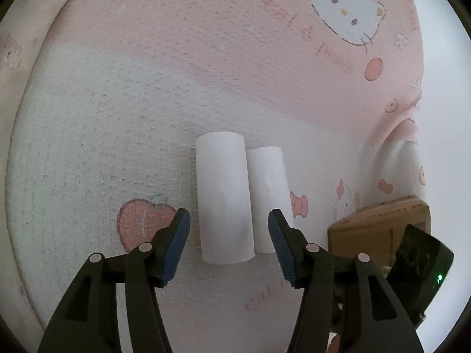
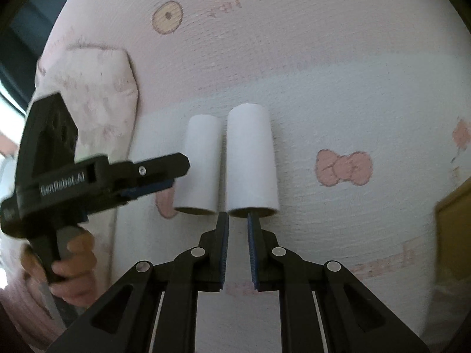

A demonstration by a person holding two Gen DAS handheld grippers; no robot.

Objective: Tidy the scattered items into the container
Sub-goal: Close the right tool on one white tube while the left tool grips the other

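Observation:
Two white cardboard tubes lie side by side on a pink cartoon-print bedsheet. In the left wrist view the larger tube [image 1: 225, 197] lies between my open left gripper's [image 1: 229, 220] fingers, with the smaller tube [image 1: 269, 194] just right of it. In the right wrist view my right gripper [image 2: 238, 220] is nearly closed at the near open end of the larger tube [image 2: 250, 158]: one finger enters the tube's mouth, the other sits outside its wall. The smaller tube [image 2: 200, 164] lies to its left. The left gripper [image 2: 164, 176] shows at left, held by a hand.
A brown cardboard box [image 1: 379, 223] sits at the right of the left wrist view; its edge [image 2: 453, 217] shows at the right of the right wrist view. A pink pillow [image 2: 97, 88] lies at the far left. The sheet [image 1: 206, 58] extends beyond the tubes.

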